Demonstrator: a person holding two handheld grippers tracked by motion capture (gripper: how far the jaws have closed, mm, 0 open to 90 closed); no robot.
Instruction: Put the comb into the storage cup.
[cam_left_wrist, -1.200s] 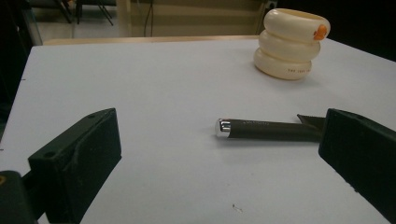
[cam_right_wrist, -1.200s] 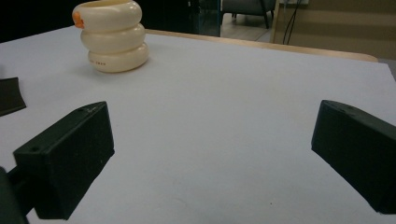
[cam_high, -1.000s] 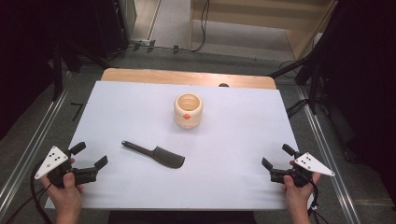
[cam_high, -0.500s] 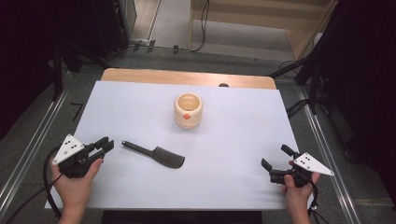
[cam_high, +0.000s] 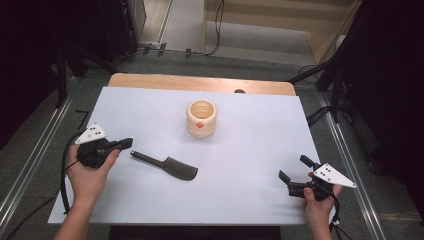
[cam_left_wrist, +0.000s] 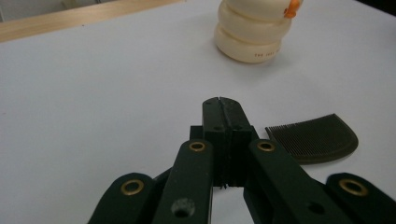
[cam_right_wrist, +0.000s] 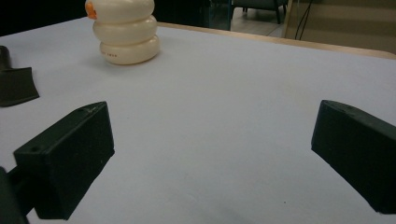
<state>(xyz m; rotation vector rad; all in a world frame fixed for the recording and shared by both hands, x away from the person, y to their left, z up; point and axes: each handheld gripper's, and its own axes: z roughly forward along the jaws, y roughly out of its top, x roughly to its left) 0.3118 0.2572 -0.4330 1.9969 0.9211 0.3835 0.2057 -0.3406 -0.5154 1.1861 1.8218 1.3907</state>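
**Approach to the comb handle: left gripper closed, grasp not yet made**

Nearest the person, the right gripper (cam_high: 296, 176) rests at the near right corner of the white table (cam_high: 260, 150). Its jaws stand wide apart with nothing between them; the right gripper view confirms bare table surface in the gap. It is well apart from every object and takes no part in the present step.

The left gripper (cam_high: 125, 143) sits at the near left, held in the person's left hand (cam_high: 90, 172). In the left gripper view its jaws are pressed fully together, with no gap and nothing gripped. The tips lie just beside the handle end of the black comb (cam_high: 167, 165), but contact cannot be confirmed from the high view.

The comb lies flat on the table, handle toward the left gripper, toothed head (cam_left_wrist: 314, 138) toward the centre. In the left gripper view the head shows to the right of the closed jaws; the handle is hidden behind them.

Farther off, the cream ribbed cup (cam_high: 201, 118) with an orange mark stands upright, well apart from the comb.

Judgement: the step in hand is the reach for the comb. The next move calls for opening the left jaws, setting them either side of the handle, then closing. The low, flat handle will likely demand a shallow approach close to the table surface.
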